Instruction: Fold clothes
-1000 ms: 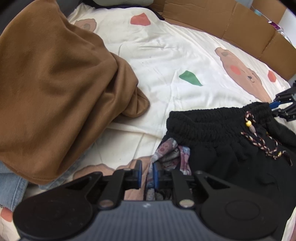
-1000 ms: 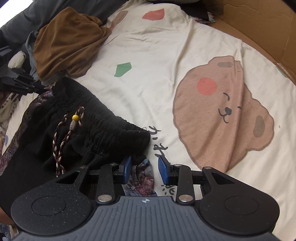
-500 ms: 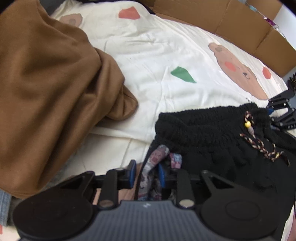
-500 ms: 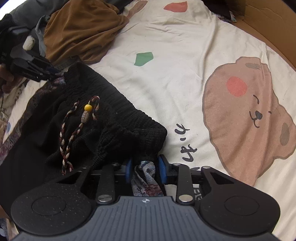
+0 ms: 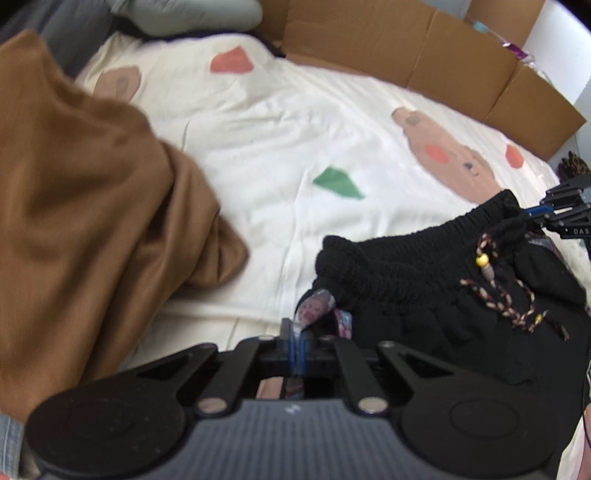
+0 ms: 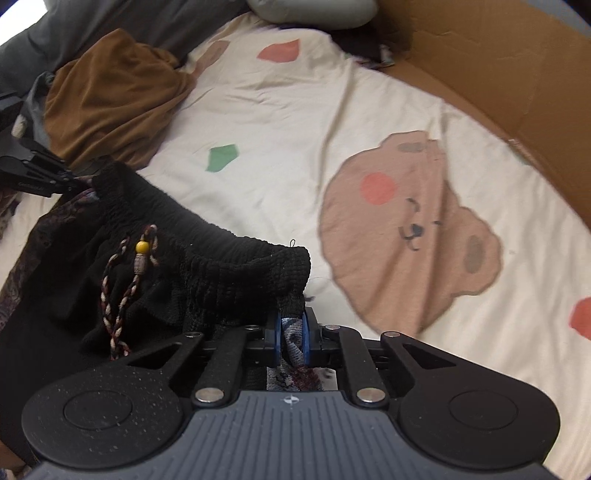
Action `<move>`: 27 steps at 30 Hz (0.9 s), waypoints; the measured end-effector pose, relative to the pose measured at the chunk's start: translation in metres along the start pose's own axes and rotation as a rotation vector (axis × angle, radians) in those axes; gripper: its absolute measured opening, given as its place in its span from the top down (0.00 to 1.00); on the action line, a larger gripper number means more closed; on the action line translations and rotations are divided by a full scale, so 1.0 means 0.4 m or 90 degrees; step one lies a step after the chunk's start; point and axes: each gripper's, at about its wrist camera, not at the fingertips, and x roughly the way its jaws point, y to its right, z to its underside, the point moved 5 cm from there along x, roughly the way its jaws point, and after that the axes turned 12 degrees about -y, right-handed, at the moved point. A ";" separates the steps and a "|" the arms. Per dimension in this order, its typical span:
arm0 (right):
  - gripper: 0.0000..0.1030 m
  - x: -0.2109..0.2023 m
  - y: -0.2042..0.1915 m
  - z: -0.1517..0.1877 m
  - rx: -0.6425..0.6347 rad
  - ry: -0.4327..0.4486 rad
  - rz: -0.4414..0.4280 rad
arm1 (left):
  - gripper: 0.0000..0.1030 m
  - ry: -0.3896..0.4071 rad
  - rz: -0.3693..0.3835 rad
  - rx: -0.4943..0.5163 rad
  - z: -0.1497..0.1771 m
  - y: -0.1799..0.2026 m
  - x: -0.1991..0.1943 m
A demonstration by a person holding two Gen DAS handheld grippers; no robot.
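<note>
A black garment [image 5: 424,273] with a gathered elastic waistband and patterned fabric at its sides lies on the bed. A braided drawstring [image 6: 129,288] with a yellow bead hangs from the waistband. My left gripper [image 5: 297,341] is shut on the patterned edge at the waistband's left end. My right gripper [image 6: 291,332] grips the other end; its jaws are closing, and the blue pads press on the patterned fabric. The waistband [image 6: 207,258] hangs raised between the two. Each gripper shows small in the other's view: right gripper [image 5: 535,214], left gripper [image 6: 75,182].
A crumpled brown garment [image 5: 92,221] lies heaped to the left, close to my left gripper. The cream sheet [image 5: 295,147] with bear prints stretches ahead. A cardboard wall [image 6: 498,74] borders the far side, a grey pillow [image 6: 314,11] lies at the back, and denim [image 5: 9,439] shows at lower left.
Both grippers have closed on the patterned fabric at the waistband's ends. The waistband has lifted off the sheet and pulled straighter between them.
</note>
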 end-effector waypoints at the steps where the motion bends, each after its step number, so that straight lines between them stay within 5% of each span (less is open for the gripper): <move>1: 0.92 -0.009 0.009 0.002 0.009 0.004 0.012 | 0.98 0.008 0.000 0.003 -0.009 0.006 -0.005; 14: 0.92 -0.129 0.146 0.046 0.110 0.065 0.115 | 0.98 0.083 0.041 0.060 -0.177 0.123 -0.012; 27: 0.92 -0.195 0.268 0.003 0.118 0.102 0.190 | 0.98 0.134 0.019 0.101 -0.352 0.195 0.006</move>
